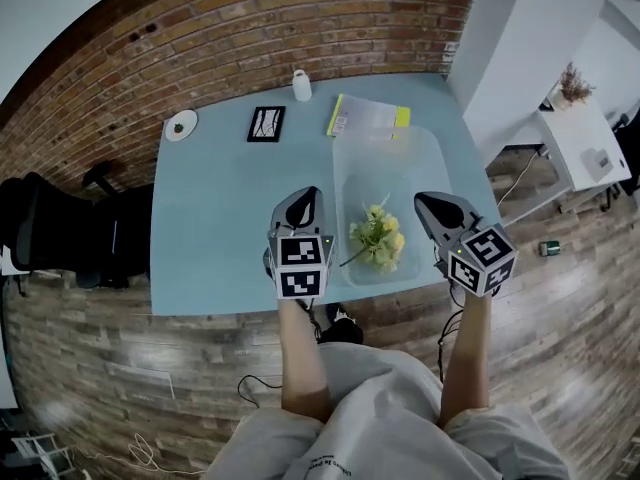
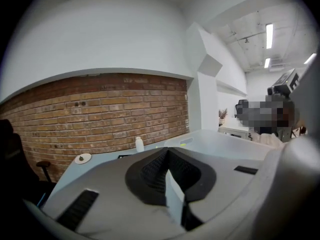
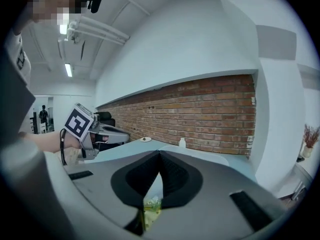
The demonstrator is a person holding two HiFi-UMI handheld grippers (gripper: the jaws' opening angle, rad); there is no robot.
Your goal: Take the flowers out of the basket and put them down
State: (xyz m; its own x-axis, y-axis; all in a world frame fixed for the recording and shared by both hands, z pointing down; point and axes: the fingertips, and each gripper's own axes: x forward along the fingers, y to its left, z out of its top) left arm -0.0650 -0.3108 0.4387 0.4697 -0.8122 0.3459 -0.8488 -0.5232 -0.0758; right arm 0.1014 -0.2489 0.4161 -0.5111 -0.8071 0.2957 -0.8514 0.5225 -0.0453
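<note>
Over the table (image 1: 215, 218), seen from my head, the flowers (image 1: 378, 238) lie in the near end of the basket (image 1: 395, 163), untouched. My left gripper (image 1: 311, 194) hangs just left of the basket, outside its wall. My right gripper (image 1: 424, 201) sits at the basket's right rim. Both forearms reach straight ahead, with the grippers tipped a little downward and aimed toward the basket's far end, the flowers between them.

Along the left gripper view, the jaws meet at their tips with nothing between them. The basket's pale wall rises to the right.

Along the right gripper view, the jaws are likewise pressed together and empty. A bit of yellow-green bloom shows below through the slot behind the tips; it is lying in the basket, not pinched.

I judge the main risk is going in with the jaws closed: they would shove the flowers along the basket floor instead of taking them. Closing on the heads rather than the stems could crush or shed petals. The basket looks light, so a stem snagged on its rim could drag or tip it unless my other gripper steadies it.
</note>
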